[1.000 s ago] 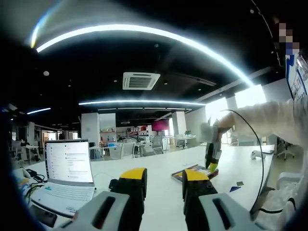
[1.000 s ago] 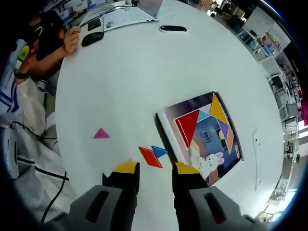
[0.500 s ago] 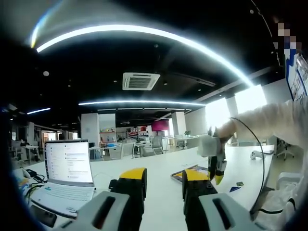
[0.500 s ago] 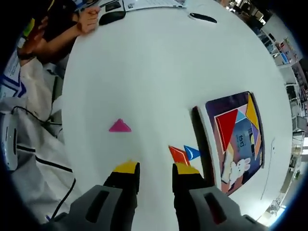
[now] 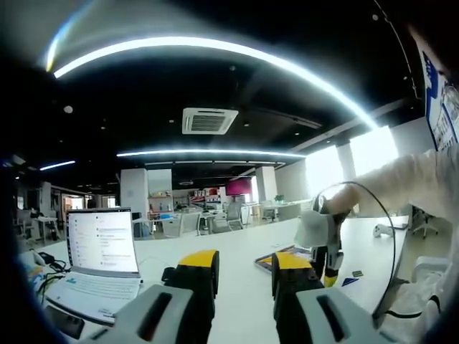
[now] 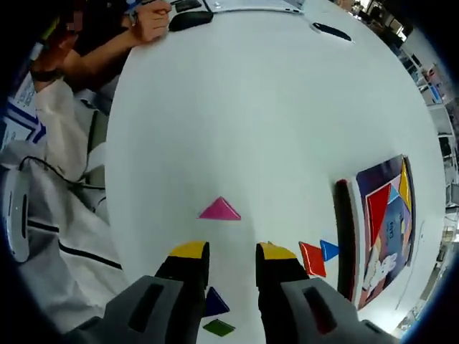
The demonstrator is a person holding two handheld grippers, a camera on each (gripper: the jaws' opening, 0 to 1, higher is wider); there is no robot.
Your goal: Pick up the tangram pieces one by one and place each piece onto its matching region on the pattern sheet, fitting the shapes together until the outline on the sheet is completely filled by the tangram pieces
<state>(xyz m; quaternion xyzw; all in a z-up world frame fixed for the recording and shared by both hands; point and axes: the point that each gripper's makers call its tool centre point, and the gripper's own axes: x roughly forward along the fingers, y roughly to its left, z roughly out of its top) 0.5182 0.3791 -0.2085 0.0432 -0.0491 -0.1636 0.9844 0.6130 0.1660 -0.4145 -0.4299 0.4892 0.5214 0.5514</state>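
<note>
In the left gripper view the left gripper [image 5: 245, 261] is held level above the white table [image 5: 237, 247], looking out across the room, its yellow-tipped jaws apart with nothing between them. An open laptop [image 5: 104, 251] sits on the table at the far left. To the right, past the right jaw, the pattern sheet [image 5: 287, 254] lies flat, and the right gripper [image 5: 328, 269] hangs beside it, pointing down at the table from a pale sleeve [image 5: 401, 179]; a dark cable loops over it. A small blue piece [image 5: 349, 281] lies on the table further right.

In the right gripper view the right gripper [image 6: 233, 252] points steeply down at the table [image 6: 272, 115], jaws apart and empty, not touching any piece. At the upper left, a person's hand [image 6: 152, 21] rests at the table edge next to a dark mouse [image 6: 188, 17]. A pink triangle [image 6: 219, 209] lies just beyond the jaw tips. Between the jaws, lower down, lie a dark blue triangle [image 6: 215, 302] and a green piece [image 6: 219, 327]. Right of the right jaw, a red piece [image 6: 311, 258] and a small blue triangle [image 6: 329, 250] touch each other, just beside the pattern sheet [image 6: 380, 222]. The sheet already carries a red triangle [image 6: 377, 208] and a yellow triangle [image 6: 407, 183], among others.
</note>
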